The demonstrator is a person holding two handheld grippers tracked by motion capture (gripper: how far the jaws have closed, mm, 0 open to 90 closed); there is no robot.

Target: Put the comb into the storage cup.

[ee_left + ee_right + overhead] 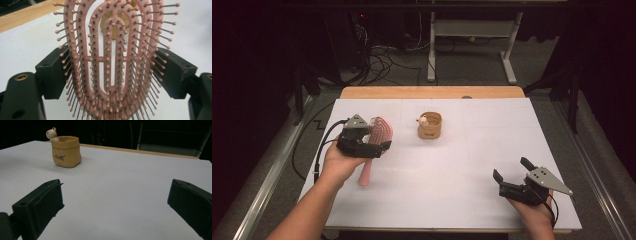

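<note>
A pink hairbrush [379,134] is gripped by the left claw [373,142] above the left part of the white counter [462,165], as seen in the high view. The brush is clamped across its oval head, with the bristled head raised toward the far side and the pink handle [365,175] angled down toward the person's edge of the counter, its tip close to the surface; whether it touches cannot be told. In the left gripper view, the brush head [113,57] is seen bristles-first between the two black jaws, which are pressed against its left and right edges. The vented pink frame and the ball-tipped pins are shown clearly, and a tan shape is glimpsed through the slots.

A small tan pot [430,125], shaped like a sack, is stood near the middle of the counter's far half, well apart from the brush. A pale little figure [422,120] is perched at its rim. In the right gripper view the pot [66,151] is shown upright, with dark lettering on its side and the figure [51,133] peeking over its left edge.

The right claw [511,175] is held low at the near right corner of the counter, its jaws spread wide with nothing between them.
</note>
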